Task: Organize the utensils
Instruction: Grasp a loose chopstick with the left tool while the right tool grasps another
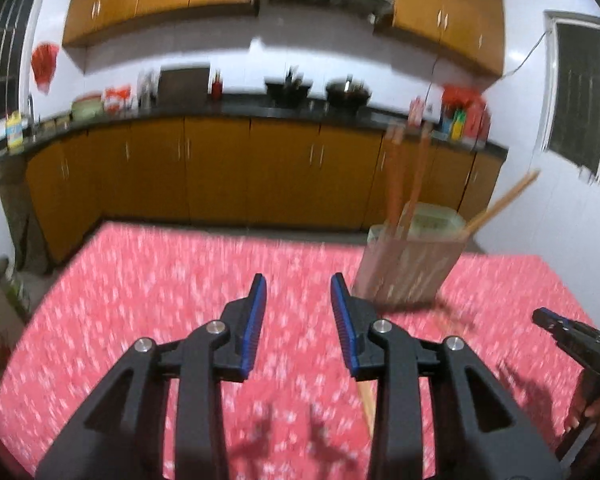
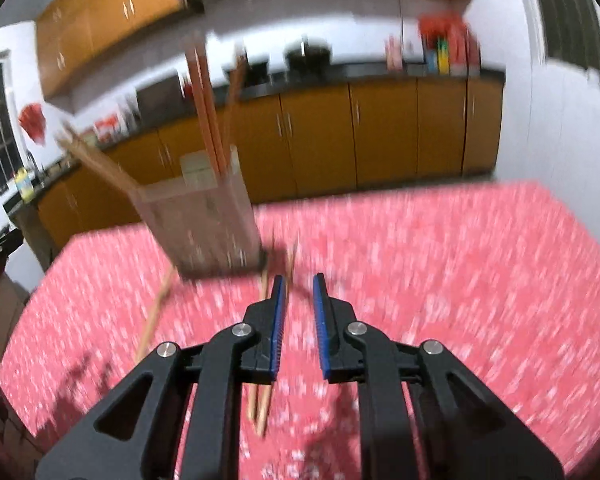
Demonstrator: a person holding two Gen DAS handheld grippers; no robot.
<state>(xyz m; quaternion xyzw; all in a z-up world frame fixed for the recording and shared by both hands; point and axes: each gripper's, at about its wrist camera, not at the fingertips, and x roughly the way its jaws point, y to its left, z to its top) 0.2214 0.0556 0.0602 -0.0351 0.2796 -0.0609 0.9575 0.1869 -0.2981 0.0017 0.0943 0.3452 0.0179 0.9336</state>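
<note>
A clear plastic utensil holder [image 1: 408, 268] stands on the red patterned tablecloth [image 1: 180, 280] and holds several chopsticks [image 1: 396, 176]. It also shows in the right wrist view [image 2: 204, 228]. My left gripper [image 1: 298, 292] is open and empty, left of the holder. A loose chopstick [image 1: 366, 404] lies under its right finger. My right gripper [image 2: 299, 288] is open, just in front of the holder. Two loose chopsticks [image 2: 262, 404] lie under its left finger, and another chopstick [image 2: 156, 312] lies to the left. Both views are blurred.
Orange kitchen cabinets and a dark counter [image 1: 220, 112] with pots and bottles run behind the table. The right gripper shows at the right edge of the left wrist view [image 1: 568, 332]. White walls and windows stand at both sides.
</note>
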